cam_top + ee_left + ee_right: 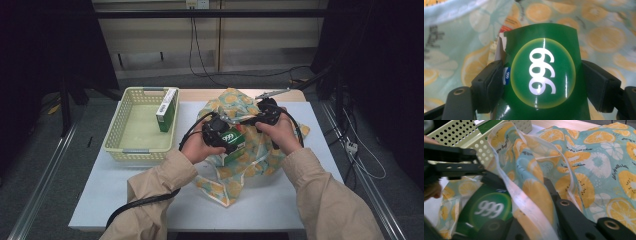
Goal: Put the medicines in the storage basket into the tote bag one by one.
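In the high view, the left gripper (223,134) holds a glossy green cardboard box with a white "999" in a yellow-ringed oval (234,143), its jaws clamped on the box's two sides just above the mouth of a thin, crinkled turquoise plastic bag printed with orange slices (235,172). The right gripper (264,114) sits just beyond, its jaws clenched on the bag's edge and lifting it. The bag lies on a white tabletop (280,200). Well to the left of both jaws stands a pale yellow perforated plastic basket (120,132) with a second green and white box (166,110) upright against its right wall.

In the left gripper view, the green box (544,75) fills the gap between the black jaws, both pads pressed on its sides; a torn flap shows at its upper left corner. The soft printed bag (604,37) lies behind and around it.

In the right gripper view, the bag's pale hemmed rim (524,195) runs between the closed jaws. To their left the green box (489,208) sits low inside the bag opening, with the left gripper (454,167) above it and the basket (456,135) beyond.
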The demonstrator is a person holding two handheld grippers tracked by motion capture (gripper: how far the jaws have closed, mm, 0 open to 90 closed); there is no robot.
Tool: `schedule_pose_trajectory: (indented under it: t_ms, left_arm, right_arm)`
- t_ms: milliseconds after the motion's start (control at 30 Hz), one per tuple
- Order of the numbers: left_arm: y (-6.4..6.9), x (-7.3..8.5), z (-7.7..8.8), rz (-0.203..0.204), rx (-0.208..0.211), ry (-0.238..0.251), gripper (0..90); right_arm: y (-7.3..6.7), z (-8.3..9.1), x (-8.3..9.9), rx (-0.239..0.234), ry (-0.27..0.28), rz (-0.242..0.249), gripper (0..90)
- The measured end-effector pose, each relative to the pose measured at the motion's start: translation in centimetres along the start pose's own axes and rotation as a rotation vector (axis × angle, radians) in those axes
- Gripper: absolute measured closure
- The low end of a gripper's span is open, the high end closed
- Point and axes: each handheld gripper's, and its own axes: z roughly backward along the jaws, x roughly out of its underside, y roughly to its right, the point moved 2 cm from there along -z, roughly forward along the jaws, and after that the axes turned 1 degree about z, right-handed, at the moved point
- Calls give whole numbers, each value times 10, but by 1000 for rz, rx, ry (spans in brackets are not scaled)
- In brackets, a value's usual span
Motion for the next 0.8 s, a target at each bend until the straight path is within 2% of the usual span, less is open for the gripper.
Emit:
schedule_pose_trajectory:
  t_ms: [67,267,367,533,600,700,800]
  left_arm:
    - [-4,-5,-5,18,-8,4,219]
    - [-19,-16,-20,32,-65,25,217]
    - [-29,-21,-27,49,-108,44,217]
    - [-45,-32,-36,37,-190,77,214]
    - [-50,-34,-38,48,-190,106,209]
    - [-54,-31,-40,83,-170,115,197]
    - [-53,-27,-37,128,-120,125,183]
  right_arm:
    - [1,0,0,2,1,-2,900]
    - [2,3,0,4,3,-6,900]
    - [4,4,0,6,7,-11,900]
    - [4,2,1,-2,9,-22,900]
    - [4,1,0,-3,12,-22,900]
    - [5,0,1,-1,9,-23,900]
    - [6,-1,2,-3,3,-27,900]
